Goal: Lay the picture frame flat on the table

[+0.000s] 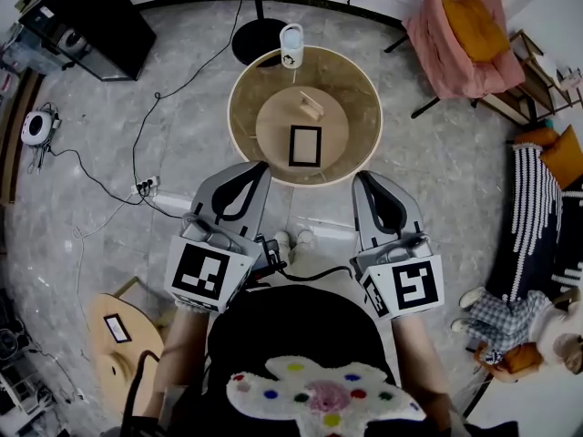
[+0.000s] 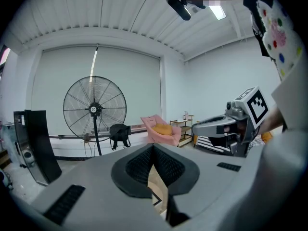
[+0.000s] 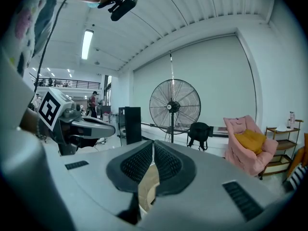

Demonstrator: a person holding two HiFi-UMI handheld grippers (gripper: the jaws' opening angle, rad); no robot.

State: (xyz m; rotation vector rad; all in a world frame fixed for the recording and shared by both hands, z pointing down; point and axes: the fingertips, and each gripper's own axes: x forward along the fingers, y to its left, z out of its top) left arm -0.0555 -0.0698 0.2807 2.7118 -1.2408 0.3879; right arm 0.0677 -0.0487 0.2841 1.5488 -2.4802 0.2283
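I see the picture frame lying flat on the round bench, upper center, long axis running up-down in view. The left hand-held gripper and right hand-held gripper are both clenched and empty.

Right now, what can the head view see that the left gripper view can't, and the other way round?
Only the head view: the picture frame lying flat on the round table, with the white cup at the table's far edge. Only the left gripper view: the ceiling lamp and the round cage of the fan, seen head-on. Both: the pink armchair and the right gripper.
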